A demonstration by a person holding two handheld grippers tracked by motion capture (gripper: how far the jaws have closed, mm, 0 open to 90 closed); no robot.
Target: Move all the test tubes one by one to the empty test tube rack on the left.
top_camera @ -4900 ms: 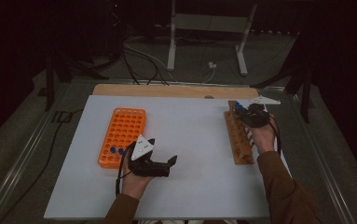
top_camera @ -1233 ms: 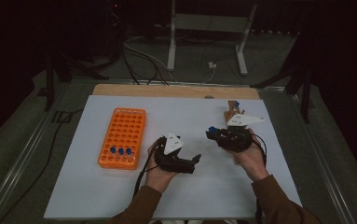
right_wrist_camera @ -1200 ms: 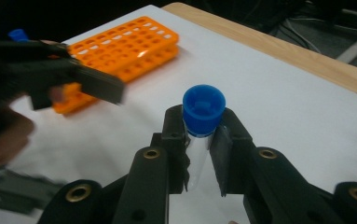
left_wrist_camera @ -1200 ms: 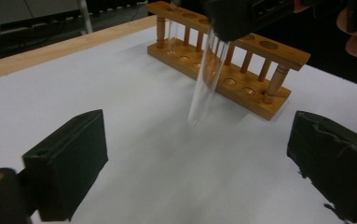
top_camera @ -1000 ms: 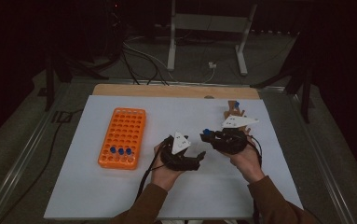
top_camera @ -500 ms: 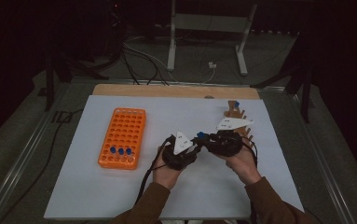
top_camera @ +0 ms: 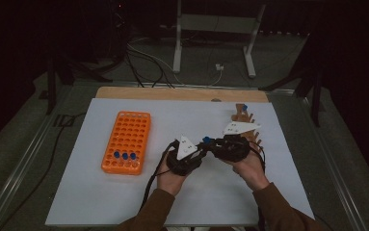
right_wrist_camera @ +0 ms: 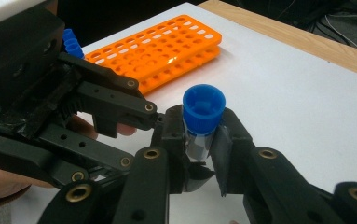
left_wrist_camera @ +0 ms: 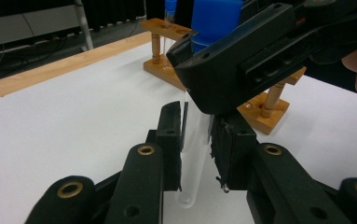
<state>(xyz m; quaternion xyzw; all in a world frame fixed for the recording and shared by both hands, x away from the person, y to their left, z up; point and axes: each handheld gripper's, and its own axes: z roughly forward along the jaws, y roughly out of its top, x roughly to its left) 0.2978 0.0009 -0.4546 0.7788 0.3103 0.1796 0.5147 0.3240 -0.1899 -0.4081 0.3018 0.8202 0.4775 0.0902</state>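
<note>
Both grippers meet over the middle of the white table (top_camera: 124,202), and both hold the same test tube (left_wrist_camera: 192,154). The right gripper (right_wrist_camera: 199,154) pinches the tube just under its blue cap (right_wrist_camera: 204,108). The left gripper (left_wrist_camera: 195,154) has just been closing, and now its pads squeeze the clear lower part of the tube. In the left gripper view the round bottom of the tube hangs a little above the table, and the right gripper's black body covers most of the top part. In the high view the two grippers look like one dark lump, and the tube is too small to make out there, apart from a tiny blue dot between them. The orange rack (top_camera: 126,140) lies to the left, with three blue caps near its front; in the right gripper view the left gripper hides part of it. The wooden stand (top_camera: 243,120) is behind the right hand (top_camera: 249,166), which covers its near end.
</note>
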